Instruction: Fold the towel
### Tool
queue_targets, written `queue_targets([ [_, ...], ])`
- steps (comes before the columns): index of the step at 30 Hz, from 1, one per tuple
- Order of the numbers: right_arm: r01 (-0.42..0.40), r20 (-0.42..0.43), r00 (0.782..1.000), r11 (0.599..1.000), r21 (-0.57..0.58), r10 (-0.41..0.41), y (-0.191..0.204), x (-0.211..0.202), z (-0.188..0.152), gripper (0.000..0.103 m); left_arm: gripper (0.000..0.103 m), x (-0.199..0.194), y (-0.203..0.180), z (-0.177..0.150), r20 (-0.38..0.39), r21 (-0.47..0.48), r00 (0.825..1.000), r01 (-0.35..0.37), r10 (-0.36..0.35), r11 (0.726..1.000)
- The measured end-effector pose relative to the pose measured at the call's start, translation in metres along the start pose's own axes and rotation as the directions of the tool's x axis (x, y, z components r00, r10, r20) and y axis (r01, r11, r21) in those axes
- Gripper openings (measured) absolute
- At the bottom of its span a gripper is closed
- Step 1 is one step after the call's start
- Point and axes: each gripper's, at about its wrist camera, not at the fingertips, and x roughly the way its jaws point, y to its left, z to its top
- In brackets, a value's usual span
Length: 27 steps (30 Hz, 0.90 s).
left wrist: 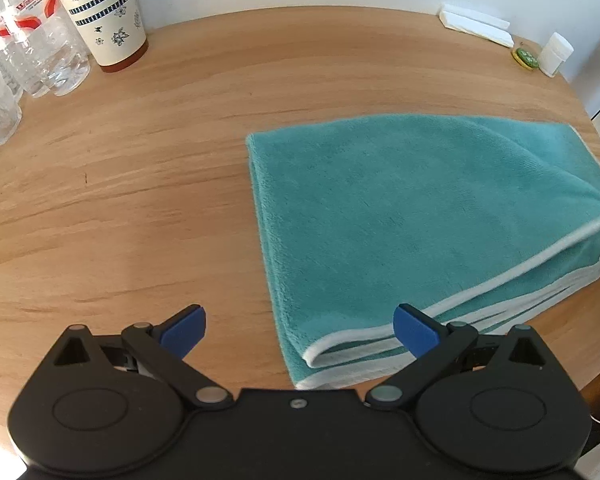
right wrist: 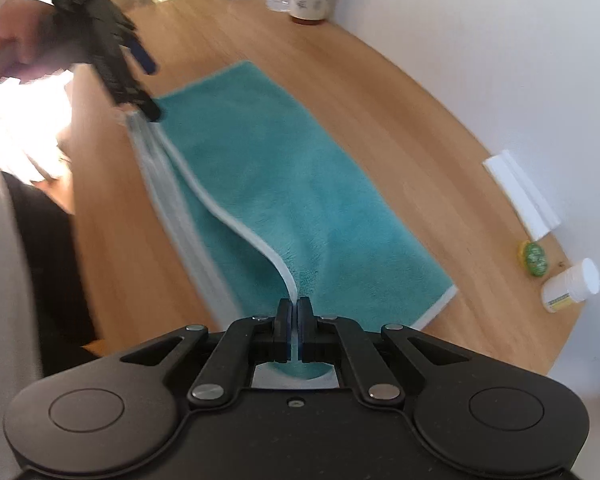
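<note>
A teal towel [left wrist: 412,208] with white trim lies folded in layers on the round wooden table [left wrist: 140,168]. My left gripper [left wrist: 300,332] is open just above the towel's near left corner, its blue pads [left wrist: 184,330] wide apart with nothing between them. In the right wrist view my right gripper [right wrist: 294,312] is shut on the white edge of the towel's [right wrist: 284,184] top layer, lifting that corner off the lower layers. The left gripper [right wrist: 140,80] shows there too, held by a hand at the towel's far corner.
Clear plastic bottles [left wrist: 32,52] and a patterned paper cup [left wrist: 108,12] stand at the back left. A white folded paper [left wrist: 476,24], a small green object [left wrist: 525,57] and a white pill bottle [left wrist: 555,54] sit at the back right by the wall. A person's body [right wrist: 4,280] is at the table's edge.
</note>
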Motion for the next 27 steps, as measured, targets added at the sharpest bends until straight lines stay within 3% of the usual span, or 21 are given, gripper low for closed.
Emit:
queue_targets([
  [6, -0.012, -0.051, 0.999, 1.000, 0.004, 0.012, 0.019, 0.015, -0.014, 0.002, 0.102, 0.003, -0.003, 0.012, 0.021, 0.043, 1.000, -0.006, 0.005, 0.999],
  [15, 0.090, -0.092, 0.991, 0.988, -0.125, -0.102, 0.042, 0.047, -0.028, 0.004, 0.102, 0.028, -0.019, 0.015, -0.001, 0.122, 0.998, -0.055, 0.056, 0.991],
  [16, 0.102, -0.093, 0.989, 0.983, -0.150, -0.116, 0.048, 0.047, -0.029, 0.007, 0.102, 0.028, -0.018, 0.014, -0.007, 0.121, 0.998, -0.055, 0.057, 0.991],
  [17, 0.097, -0.096, 0.989, 0.983, -0.153, -0.113, 0.050, 0.046, -0.029, 0.018, 0.102, 0.029, -0.017, 0.014, -0.018, 0.116, 0.998, -0.054, 0.057, 0.992],
  [19, 0.082, -0.092, 0.991, 0.986, -0.144, -0.096, 0.049, 0.038, -0.030, 0.030, 0.102, 0.029, -0.015, 0.014, -0.038, 0.103, 0.998, -0.052, 0.056, 0.993],
  [21, 0.094, -0.090, 0.991, 0.990, -0.101, -0.103, 0.040, 0.028, -0.029, 0.030, 0.102, 0.027, -0.015, 0.010, -0.057, 0.116, 0.996, -0.055, 0.062, 0.992],
  [24, 0.100, -0.020, 0.995, 0.991, 0.083, -0.099, 0.007, 0.004, -0.019, 0.030, 0.102, 0.024, -0.015, 0.006, -0.087, 0.144, 0.994, -0.058, 0.071, 0.988],
  [27, 0.097, 0.041, 0.993, 0.974, 0.205, -0.108, -0.010, 0.005, -0.003, 0.030, 0.102, 0.017, -0.010, 0.007, -0.114, 0.132, 0.992, -0.046, 0.062, 0.990],
])
